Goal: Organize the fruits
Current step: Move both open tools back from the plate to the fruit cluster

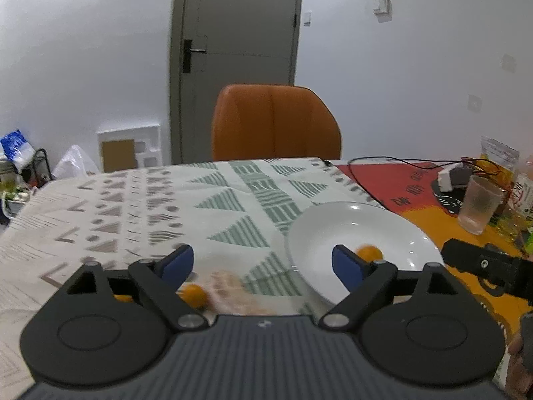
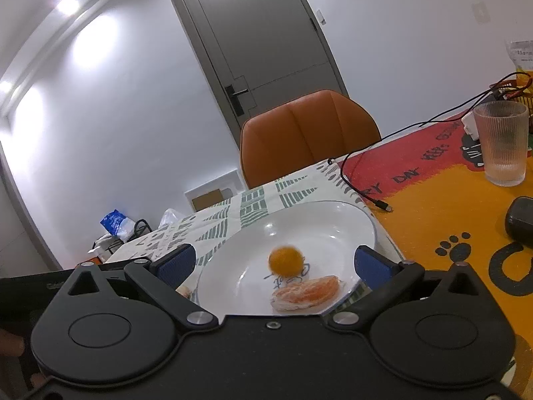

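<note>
Patterned tablecloth (image 1: 140, 206); white plate (image 2: 333, 220) holds small orange (image 2: 286, 260) between right tool (image 2: 274, 263) spread fingers; left tool (image 1: 263, 263) spread too.

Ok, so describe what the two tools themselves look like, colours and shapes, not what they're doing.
The left tool has a ribbed grey body, two black rounded housings with circular discs, black linkage bars with silver pivot pins, and blue pads on the fingers. The right tool has the same build, but its body looks black. No cables or sleeves show on either.

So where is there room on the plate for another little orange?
The white plate is bare along its far half, beyond the small orange, toward the chair. The near edge is crowded: peeled segments lie there. More fruit waits on the cloth.
</note>
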